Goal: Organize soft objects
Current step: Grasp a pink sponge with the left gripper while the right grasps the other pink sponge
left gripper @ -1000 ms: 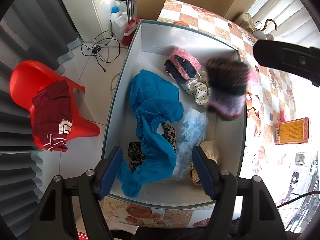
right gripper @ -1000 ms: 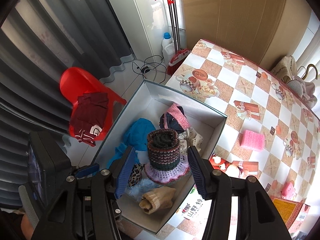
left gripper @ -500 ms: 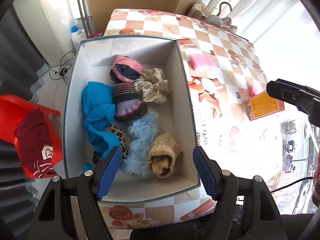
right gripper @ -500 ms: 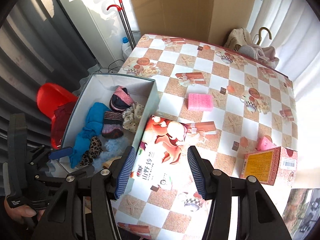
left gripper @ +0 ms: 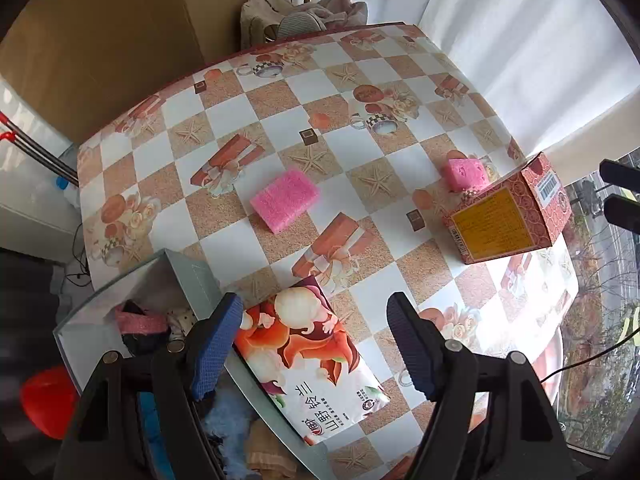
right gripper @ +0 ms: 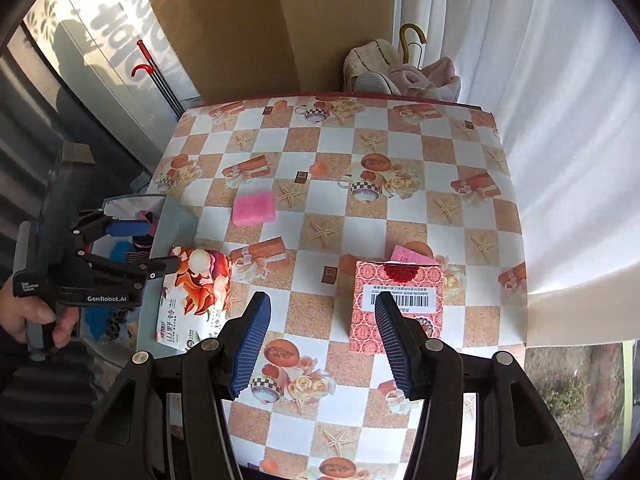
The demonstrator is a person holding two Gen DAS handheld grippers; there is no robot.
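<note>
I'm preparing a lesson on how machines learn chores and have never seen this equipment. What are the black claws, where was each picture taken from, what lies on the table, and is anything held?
No robot here: a person holds a claw tool in each hand, each carrying a wide-angle camera looking along its two fingers. One picture looks past the left gripper, the other past the right gripper. Both are open and hold nothing. The right view also shows the left tool gripped by a hand. On the checked table lie a pink sponge, a second pink sponge behind a red carton, a printed packet, and a grey box of clothes.
</note>
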